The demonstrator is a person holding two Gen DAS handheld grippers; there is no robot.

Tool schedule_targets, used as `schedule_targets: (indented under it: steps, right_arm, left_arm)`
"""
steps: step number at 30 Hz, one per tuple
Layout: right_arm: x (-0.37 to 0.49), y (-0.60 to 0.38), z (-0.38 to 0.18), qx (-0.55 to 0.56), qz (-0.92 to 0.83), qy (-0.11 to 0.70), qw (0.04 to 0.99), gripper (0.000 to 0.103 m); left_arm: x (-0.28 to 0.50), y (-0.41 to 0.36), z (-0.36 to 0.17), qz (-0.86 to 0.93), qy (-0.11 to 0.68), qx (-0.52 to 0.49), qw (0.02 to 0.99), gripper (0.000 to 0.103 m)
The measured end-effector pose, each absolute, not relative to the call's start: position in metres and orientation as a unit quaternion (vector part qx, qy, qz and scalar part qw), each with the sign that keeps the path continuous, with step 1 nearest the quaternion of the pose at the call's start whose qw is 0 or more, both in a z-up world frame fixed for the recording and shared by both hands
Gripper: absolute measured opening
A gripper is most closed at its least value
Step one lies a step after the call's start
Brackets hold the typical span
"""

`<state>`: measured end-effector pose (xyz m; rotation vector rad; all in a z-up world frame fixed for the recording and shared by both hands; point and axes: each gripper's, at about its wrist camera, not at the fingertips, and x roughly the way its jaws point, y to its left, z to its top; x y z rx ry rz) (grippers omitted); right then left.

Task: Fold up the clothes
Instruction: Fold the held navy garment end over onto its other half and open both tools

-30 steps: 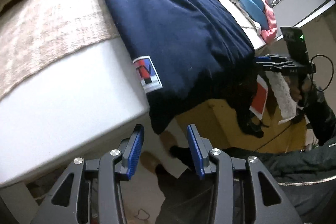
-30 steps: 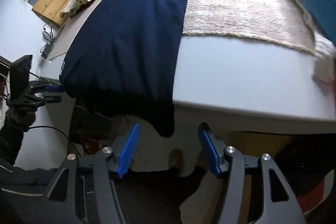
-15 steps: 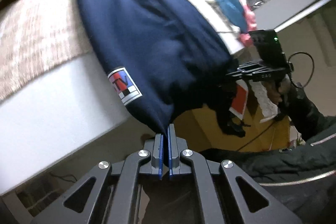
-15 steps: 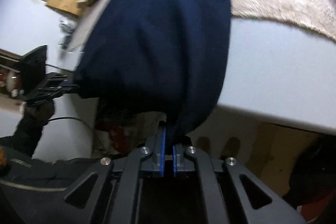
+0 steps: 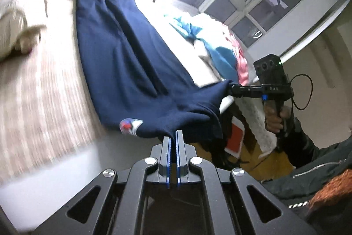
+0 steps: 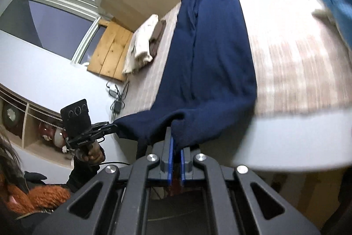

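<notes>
Two corners held: the left gripper point(image 5: 173, 136) and the right gripper point(image 6: 175, 144) each pinch one near corner of the navy garment point(image 5: 123, 63), jaws closed tight on the cloth.
Garment position: it lies lengthwise along the bed point(image 5: 50, 169), its far end flat on the beige blanket point(image 5: 39, 98) and its near edge raised off the mattress edge between the two grippers.
Cloth and left jaws: the hem bunches into the tips of the blue pads, with a small red, white and blue patch point(image 5: 129, 126) just beside them.
Cloth and right jaws: a fold of hem drops into the gap between the pads; how deep it sits is hard to tell, since the fabric hides the tips.
Done so far: garment spread out and gripped (nothing is folded over yet).
Left to do: probably carry the near edge toward the far end to make the first fold, then fold again.
Other laundry: a loose heap of blue and pink clothes point(image 5: 220, 52) waits unfolded on one side; a folded cream stack point(image 6: 143, 43) sits on the other.
</notes>
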<state>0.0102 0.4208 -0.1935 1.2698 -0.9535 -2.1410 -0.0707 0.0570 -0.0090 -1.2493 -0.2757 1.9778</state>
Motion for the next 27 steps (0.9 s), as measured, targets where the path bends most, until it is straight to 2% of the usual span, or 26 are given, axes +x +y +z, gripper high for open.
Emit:
schedule_targets:
  steps: [7,9,11,12,13,14,15,18,20,24,27]
  right_arm:
    - [-0.117,0.423,-0.186,0.470,-0.790,-0.317,0.234,0.005]
    - [-0.152,0.437,-0.203,0.500,-0.778,-0.314,0.216,0.011]
    - [-0.196,0.443,-0.225,0.548,-0.751,-0.314,0.191,0.026]
    - [-0.210,0.448,-0.231,0.563,-0.745,-0.315,0.173,0.026]
    - [-0.216,0.453,-0.231,0.566,-0.743,-0.316,0.169,0.026]
    - [-0.218,0.456,-0.227,0.562,-0.745,-0.314,0.175,0.032]
    - [-0.217,0.456,-0.218,0.555,-0.756,-0.297,0.181,0.037]
    - [-0.205,0.445,-0.195,0.539,-0.788,-0.208,0.213,0.037]
    - [-0.199,0.426,-0.194,0.544,-0.786,-0.170,0.240,0.037]
    - [-0.204,0.382,-0.224,0.594,-0.756,-0.090,0.260,0.037]
    - [-0.216,0.365,-0.241,0.609,-0.745,-0.059,0.266,0.037]
  left_arm:
    - [-0.172,0.059,-0.007,0.797,-0.100,-0.475,0.361,0.003]
    - [-0.215,0.062,-0.032,0.801,-0.085,-0.501,0.318,0.005]
    - [-0.248,0.063,-0.061,0.789,-0.072,-0.548,0.268,0.008]
    - [-0.261,0.063,-0.072,0.783,-0.069,-0.567,0.246,0.008]
    - [-0.263,0.059,-0.072,0.784,-0.076,-0.566,0.243,0.008]
    - [-0.266,0.056,-0.071,0.785,-0.084,-0.565,0.240,0.009]
    - [-0.267,0.053,-0.070,0.786,-0.090,-0.563,0.238,0.015]
    - [-0.249,0.055,-0.053,0.798,-0.068,-0.541,0.258,0.023]
    - [-0.239,0.067,-0.051,0.792,-0.049,-0.540,0.280,0.024]
    - [-0.224,0.110,-0.072,0.743,0.013,-0.575,0.342,0.025]
    - [-0.237,0.119,-0.093,0.727,0.025,-0.595,0.342,0.025]
